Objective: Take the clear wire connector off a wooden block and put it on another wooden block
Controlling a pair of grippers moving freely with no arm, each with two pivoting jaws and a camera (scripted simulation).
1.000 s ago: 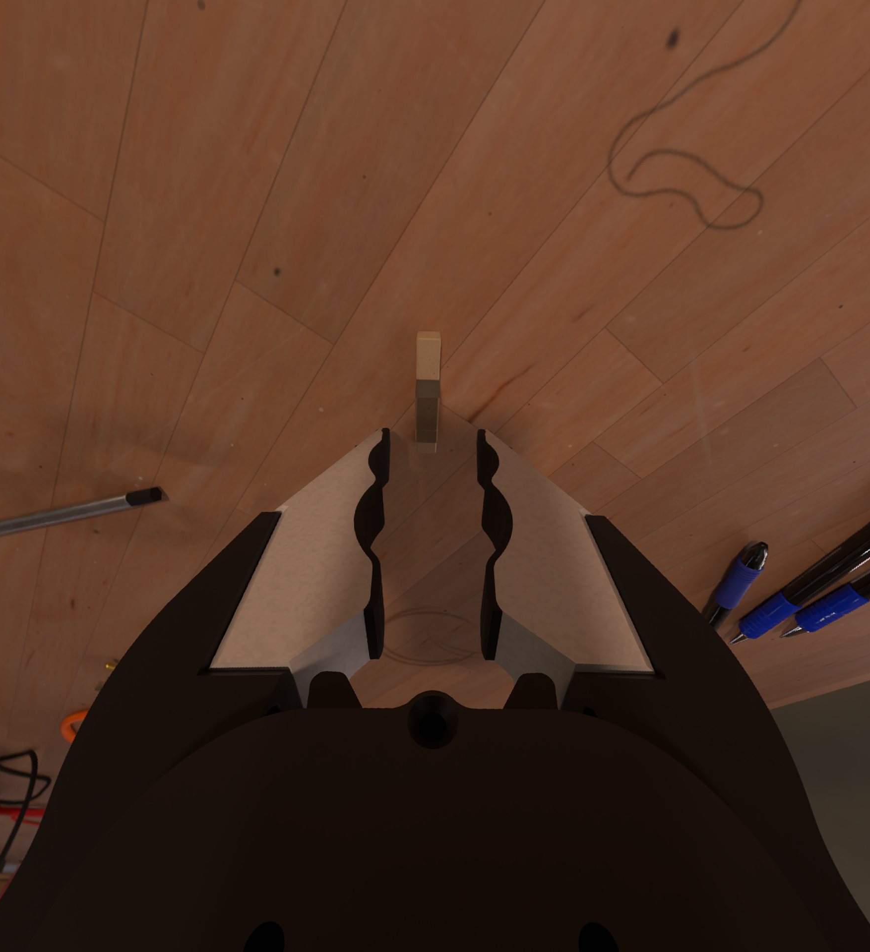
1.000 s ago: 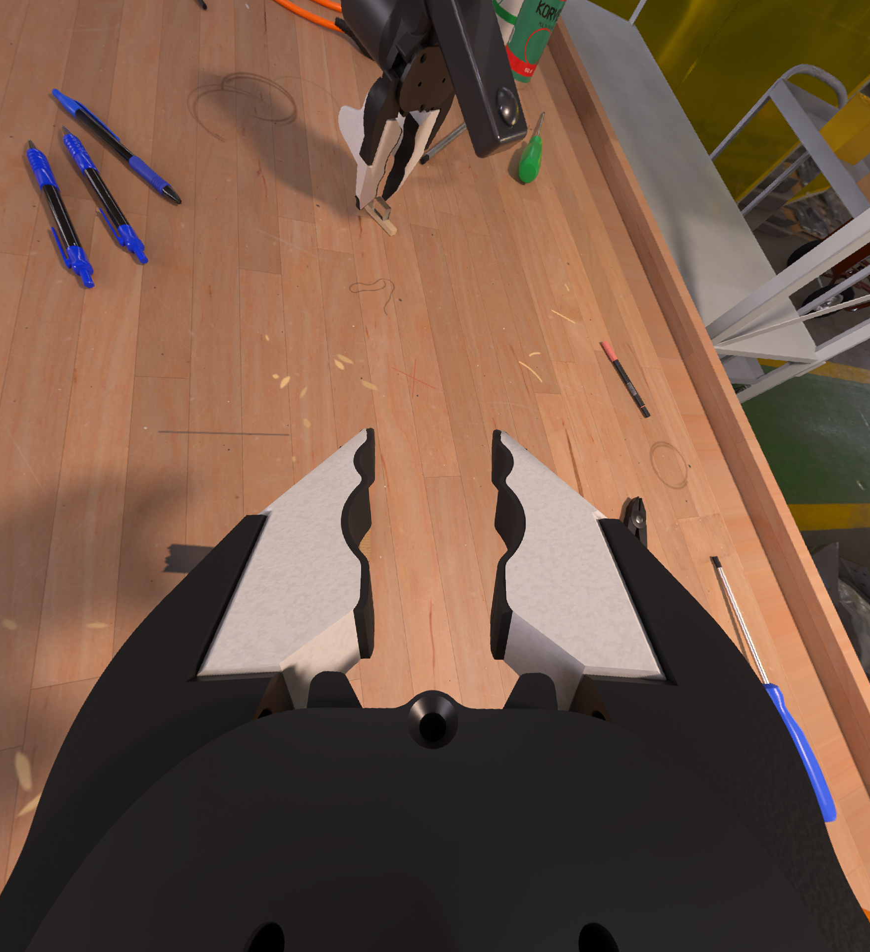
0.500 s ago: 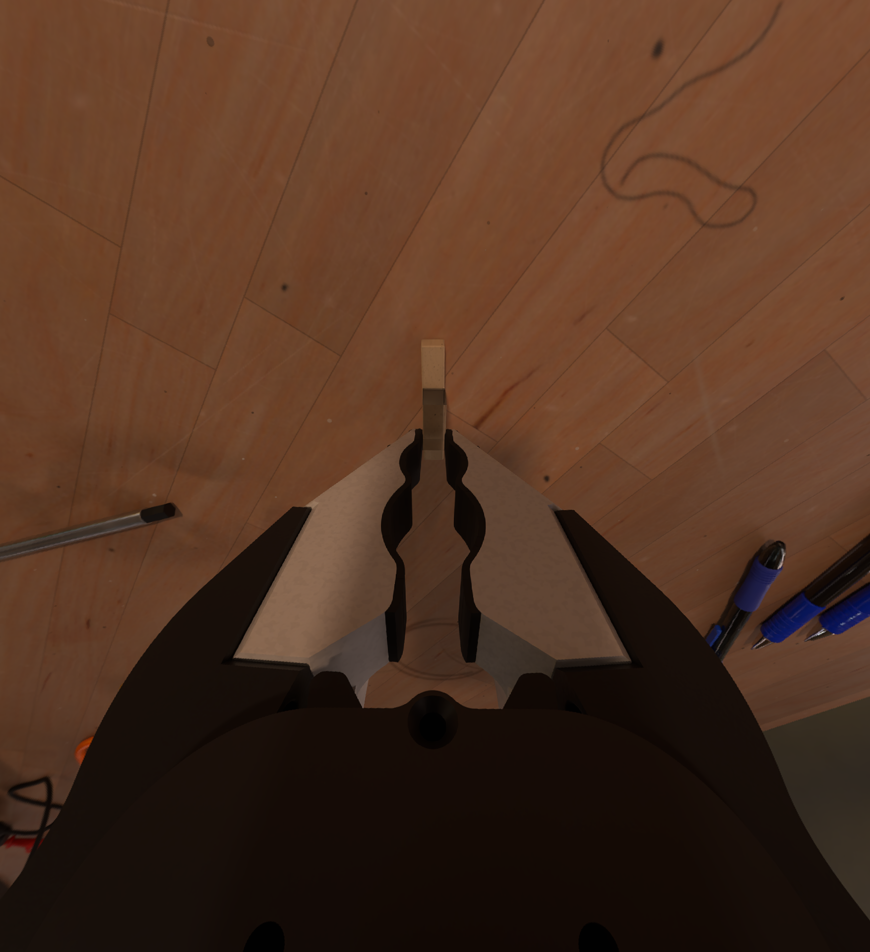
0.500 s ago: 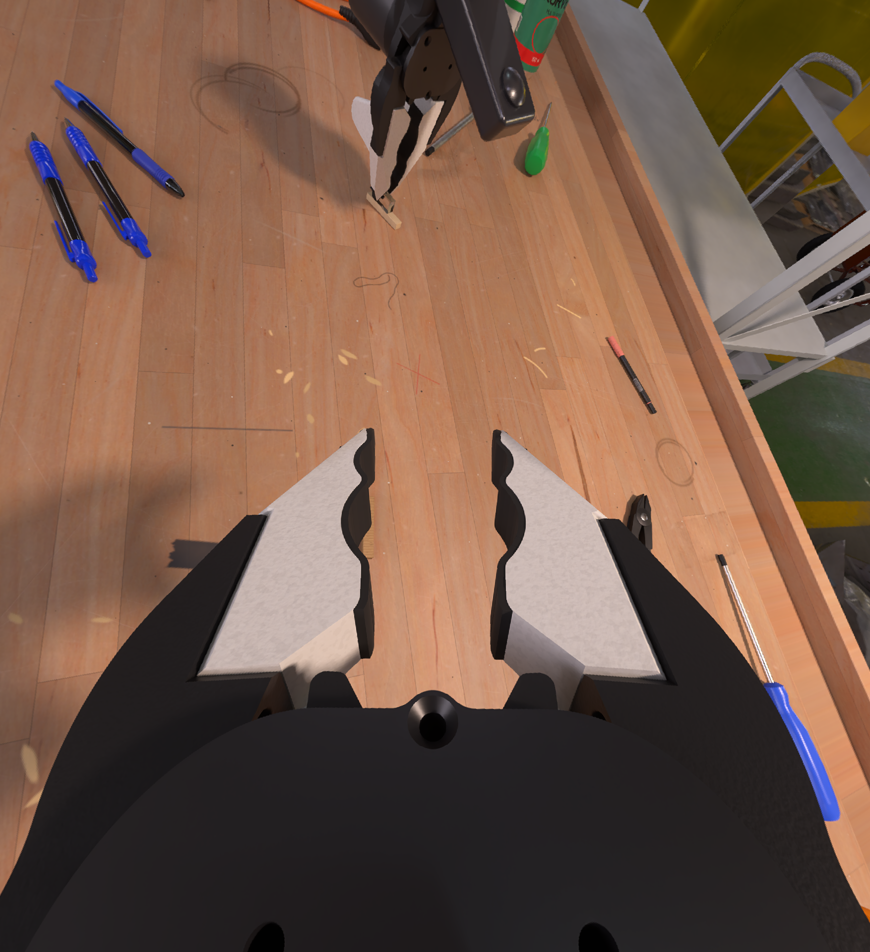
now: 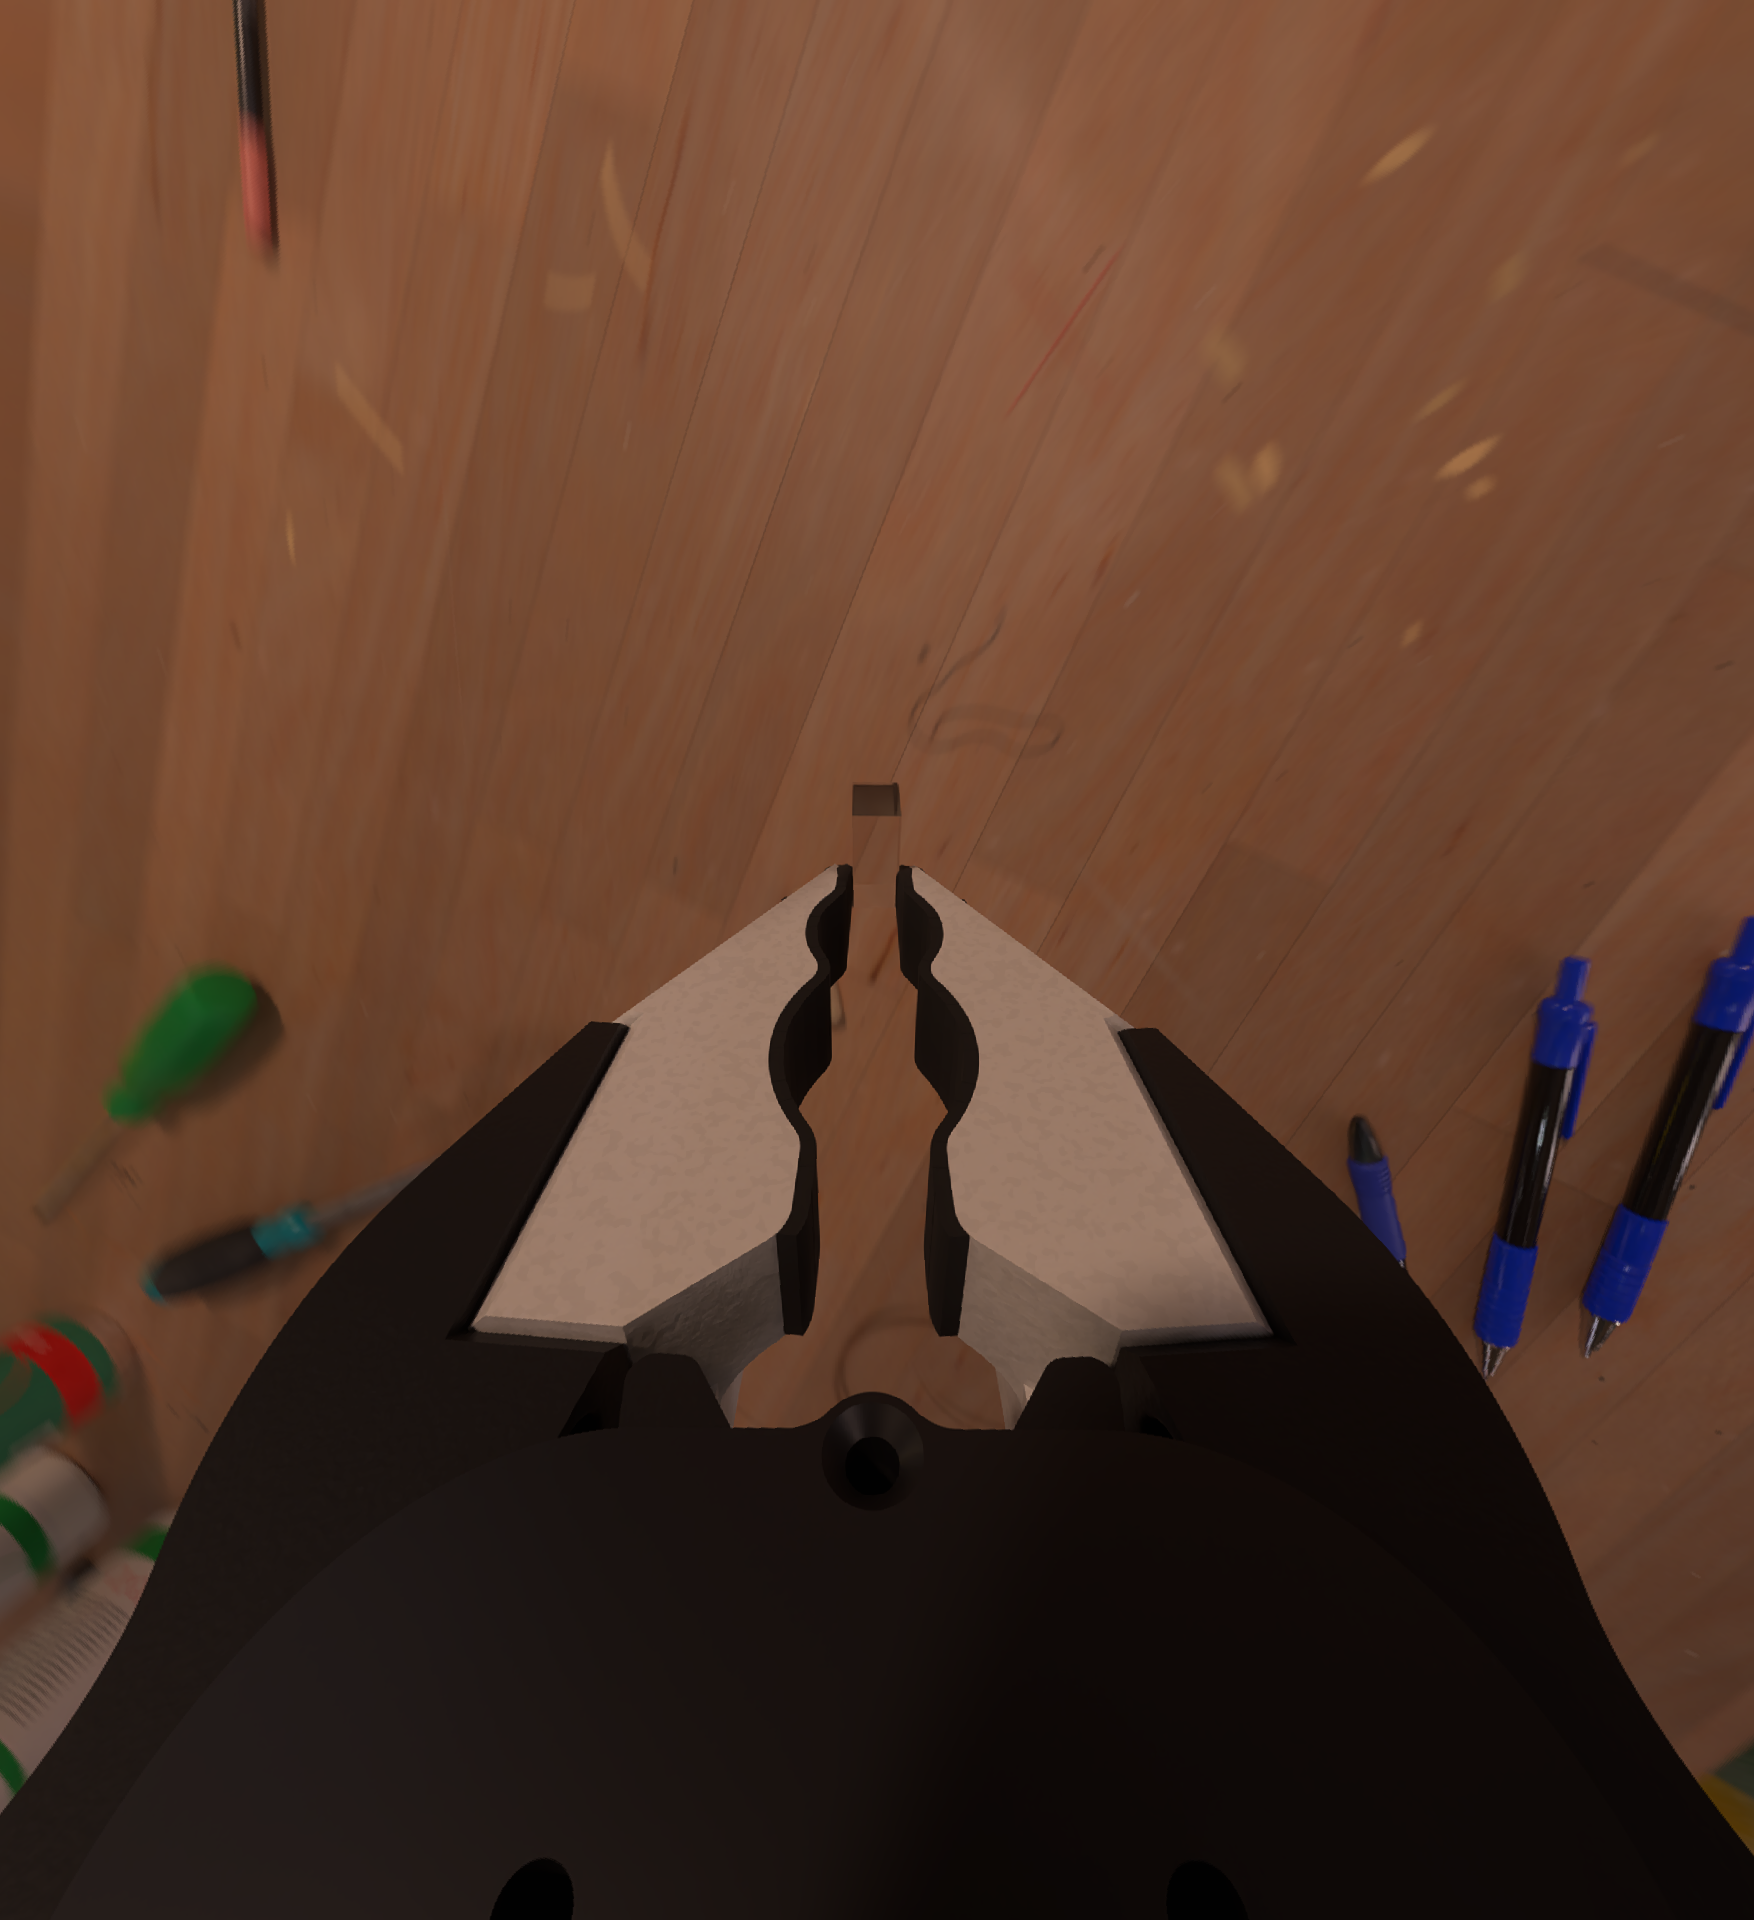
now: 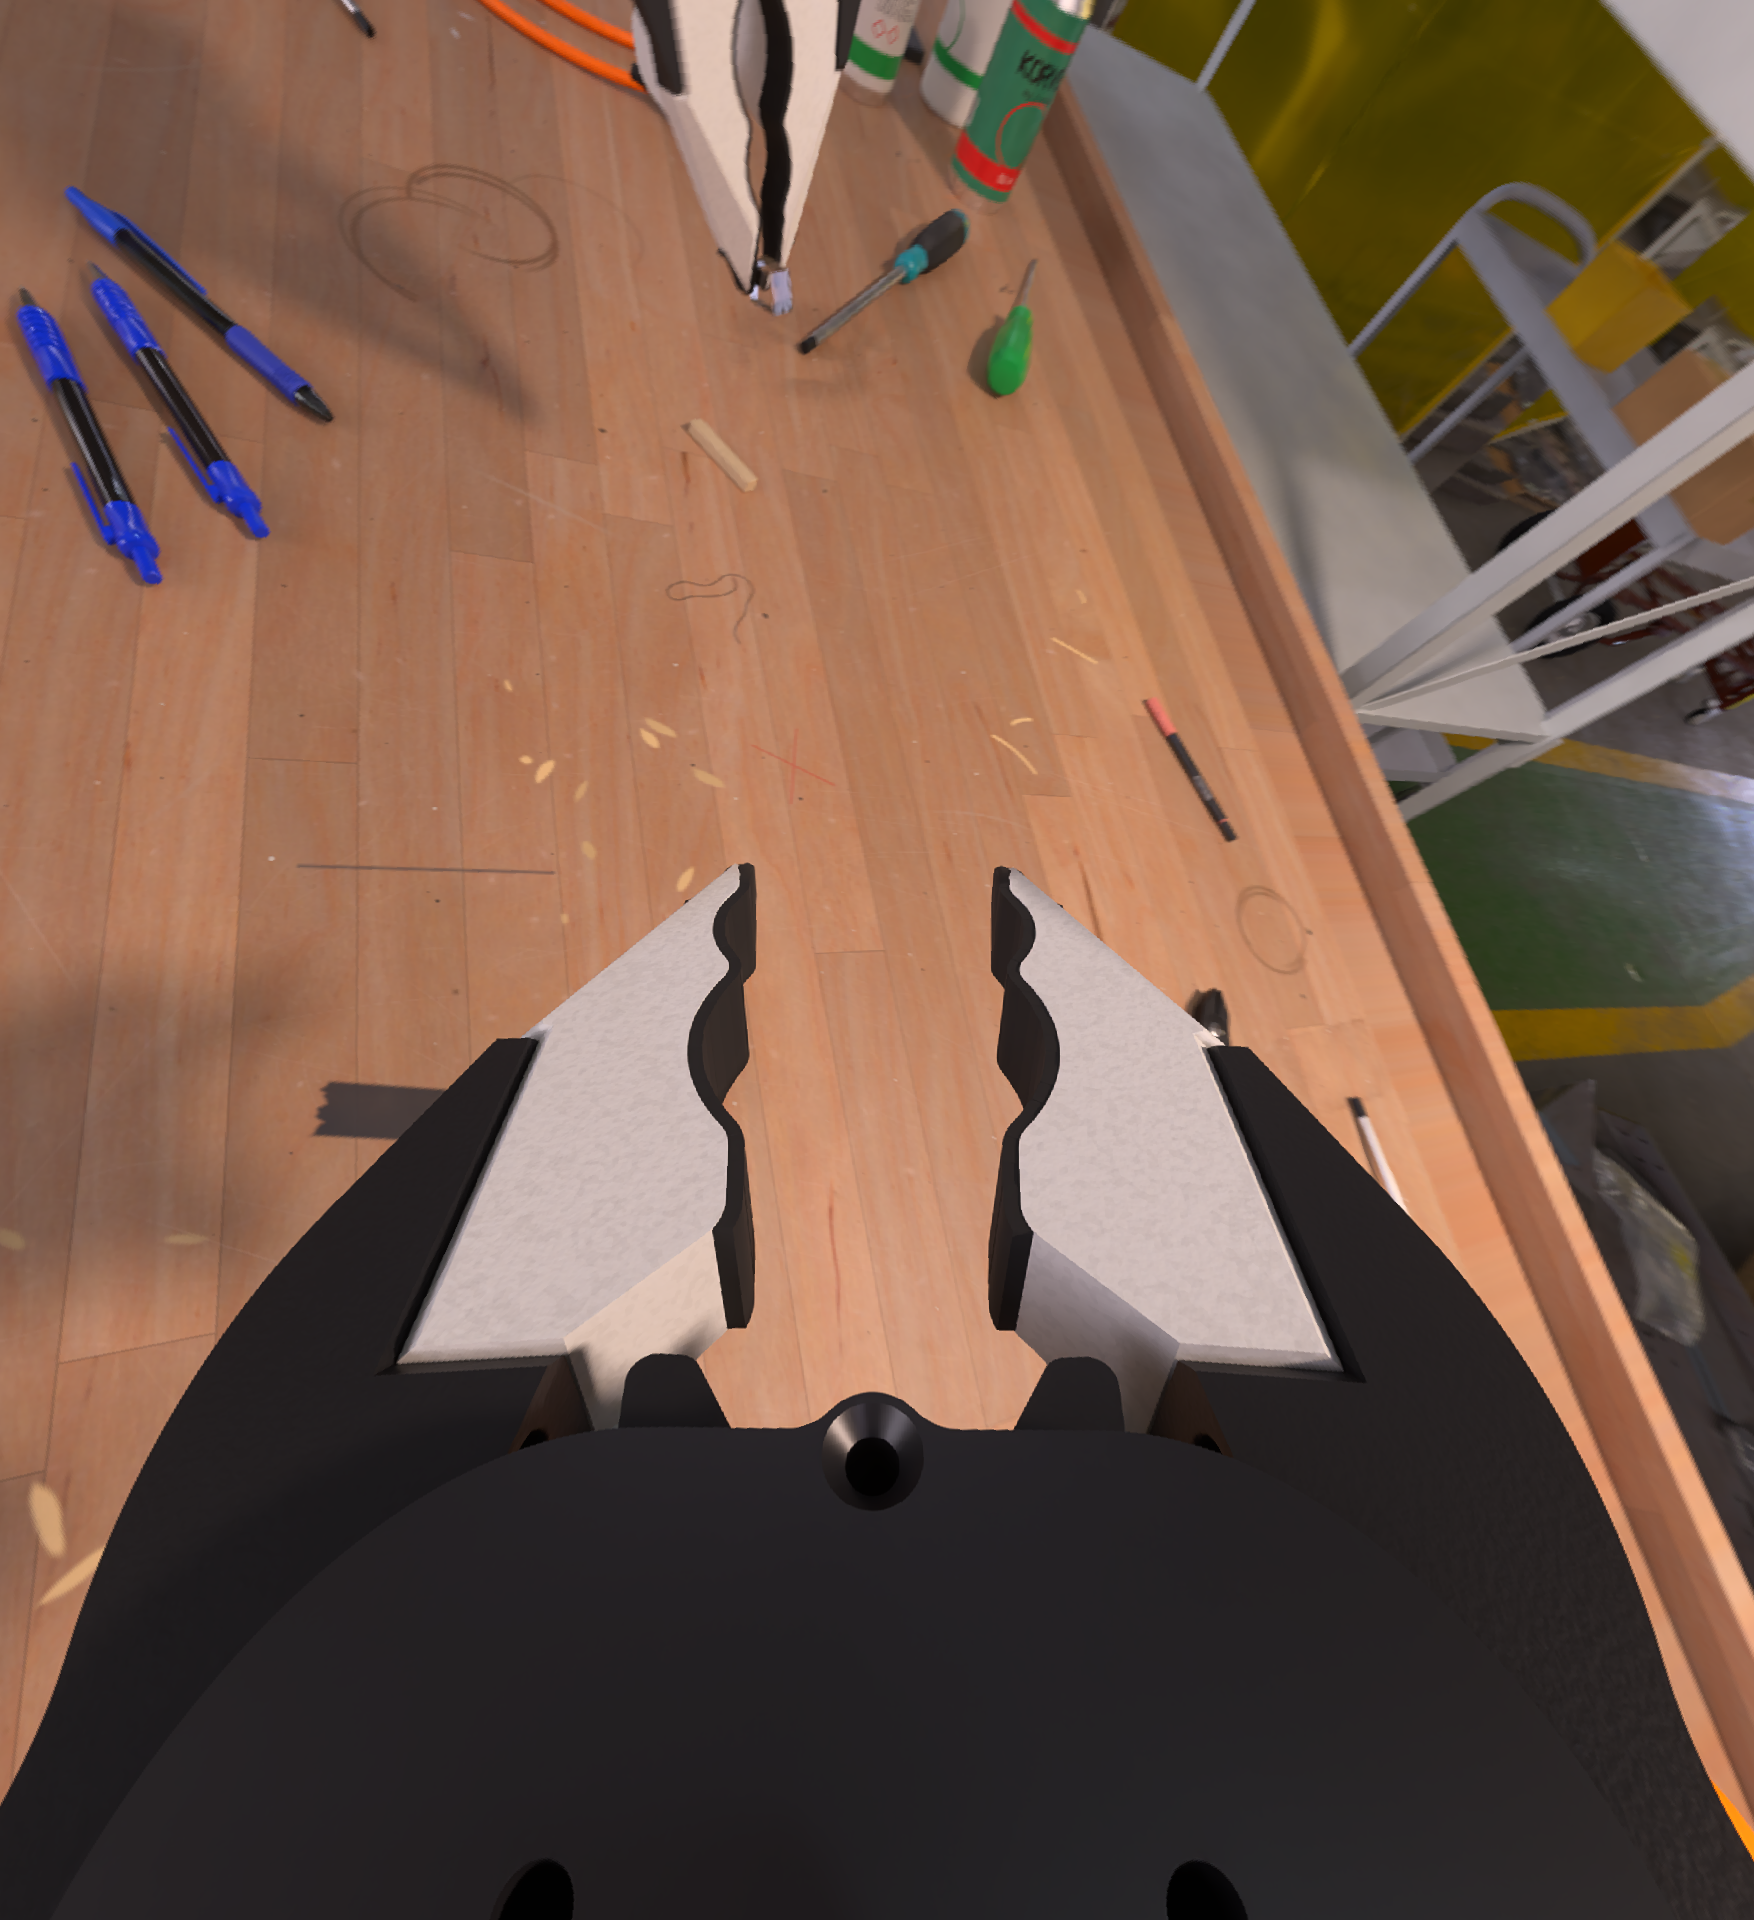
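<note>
My left gripper (image 5: 875,873) is shut on the clear wire connector (image 5: 875,831), which sticks out past its tips. In the right wrist view the left gripper (image 6: 764,272) hangs tips-down above the table with the connector (image 6: 774,293) at its tips, lifted clear of the surface. A small light wooden block (image 6: 720,454) lies bare on the table just in front of it. My right gripper (image 6: 873,883) is open and empty, low over the near part of the table. No second block shows clearly.
Three blue pens (image 6: 177,405) lie to the left, also in the left wrist view (image 5: 1538,1164). A green screwdriver (image 6: 1008,343), a teal-handled screwdriver (image 6: 883,281) and cans (image 6: 1018,94) sit near the table's right edge (image 6: 1372,831). A red-black pencil (image 6: 1190,769) lies there too.
My left gripper closed on the connector, lifted it off the wooden block and rose; the block stays on the table. My right gripper stayed open and nearly still.
</note>
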